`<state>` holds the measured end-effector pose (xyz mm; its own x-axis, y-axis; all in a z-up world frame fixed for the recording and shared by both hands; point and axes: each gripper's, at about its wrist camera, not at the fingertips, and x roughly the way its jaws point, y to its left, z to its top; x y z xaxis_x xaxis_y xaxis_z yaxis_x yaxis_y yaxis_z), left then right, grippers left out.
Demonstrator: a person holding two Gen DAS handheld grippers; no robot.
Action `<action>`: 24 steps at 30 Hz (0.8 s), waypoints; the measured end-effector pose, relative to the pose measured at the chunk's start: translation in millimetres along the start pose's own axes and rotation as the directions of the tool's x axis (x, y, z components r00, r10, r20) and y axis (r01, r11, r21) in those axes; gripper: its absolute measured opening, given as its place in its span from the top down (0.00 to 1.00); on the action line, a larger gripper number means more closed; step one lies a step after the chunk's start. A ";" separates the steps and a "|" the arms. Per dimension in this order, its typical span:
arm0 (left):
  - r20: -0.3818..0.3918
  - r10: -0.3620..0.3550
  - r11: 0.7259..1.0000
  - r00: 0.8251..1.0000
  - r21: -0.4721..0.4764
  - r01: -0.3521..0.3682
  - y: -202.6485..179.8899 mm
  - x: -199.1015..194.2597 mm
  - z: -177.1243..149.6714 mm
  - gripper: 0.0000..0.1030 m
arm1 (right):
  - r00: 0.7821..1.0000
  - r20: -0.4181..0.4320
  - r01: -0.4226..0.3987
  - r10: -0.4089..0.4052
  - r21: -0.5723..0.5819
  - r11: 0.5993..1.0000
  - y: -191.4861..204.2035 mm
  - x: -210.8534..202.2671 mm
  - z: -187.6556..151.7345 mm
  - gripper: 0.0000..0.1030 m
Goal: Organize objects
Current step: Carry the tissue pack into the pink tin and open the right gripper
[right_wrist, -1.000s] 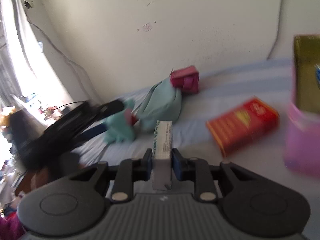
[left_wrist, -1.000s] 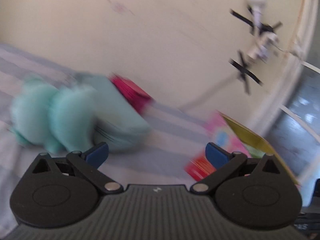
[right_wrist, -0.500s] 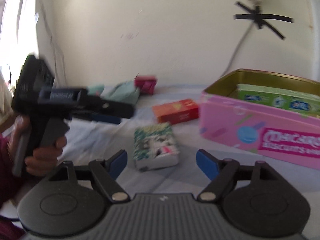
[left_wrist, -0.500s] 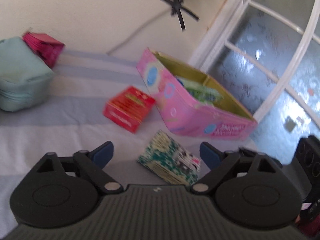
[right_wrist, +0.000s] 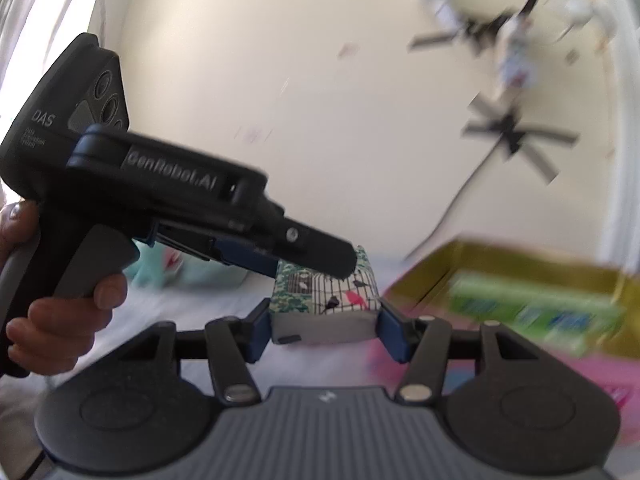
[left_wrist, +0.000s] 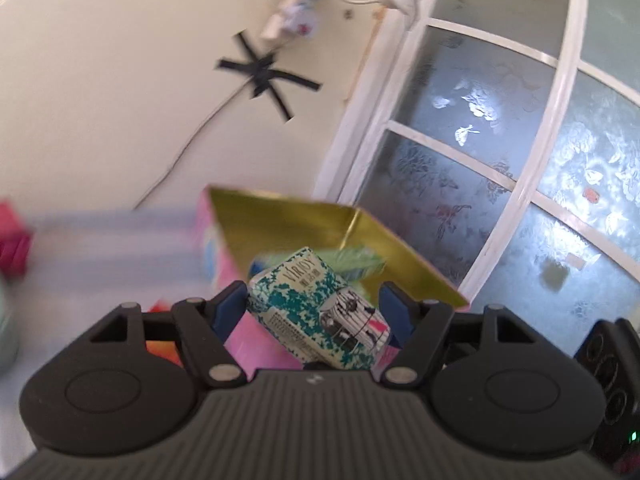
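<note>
**Ann:** While both views blur at the edges, the left hand-held gripper [left_wrist: 314,310] has its 2 blue pads against a small soft packet [left_wrist: 318,312], teal leaf print with a birdcage drawing.

**Raj:** Same packet [right_wrist: 326,300] sits between the right hand-held gripper's [right_wrist: 324,336] pads too, both blue tips touching its grey base. So each one is pinching it, from different sides.

**Ann:** Left hand [right_wrist: 60,320] wraps the black plastic handle.

**Raj:** Packet's held up beside the pink tin [left_wrist: 288,224], rectangular, glossy gold lining.

**Ann:** Inside lies a green pack [right_wrist: 532,312], blurred. Striped cloth [left_wrist: 100,256] beneath; a red box [left_wrist: 160,348] just peeks behind the left finger.
</note>
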<state>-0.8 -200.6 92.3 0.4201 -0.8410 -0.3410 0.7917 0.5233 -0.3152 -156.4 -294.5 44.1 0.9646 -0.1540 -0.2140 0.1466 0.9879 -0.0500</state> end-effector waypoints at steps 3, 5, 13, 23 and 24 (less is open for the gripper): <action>-0.039 0.008 0.998 0.999 0.056 -0.006 -13.5 37.6 10.8 0.27 | 0.996 0.030 0.082 -0.083 0.024 0.996 -21.5 3.1 6.3 0.47; -0.112 0.000 0.999 0.994 0.035 0.004 -13.7 63.3 12.2 0.27 | 0.992 0.004 0.129 -0.129 0.042 0.991 -36.3 9.4 6.6 0.47; -0.318 -0.008 0.999 0.948 -0.032 -0.002 -14.4 142.8 15.1 0.19 | 0.963 -0.230 0.169 -0.139 0.115 0.979 -98.3 32.9 8.8 0.47; -0.190 0.199 0.971 0.961 -0.095 -0.220 12.7 137.2 23.9 0.13 | 0.954 -0.161 0.286 -0.254 0.220 0.933 -113.2 57.4 0.8 0.15; -0.168 0.219 0.969 0.961 -0.080 -0.234 10.7 127.7 22.6 0.13 | 0.959 -0.124 0.279 -0.256 0.238 0.930 -112.0 52.7 -0.9 0.14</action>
<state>71.3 -305.5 65.4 0.5022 -0.6708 -0.5458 0.6329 0.7152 -0.2967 -122.2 -413.2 37.5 0.8602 -0.4027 -0.3129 0.4577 0.8802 0.1255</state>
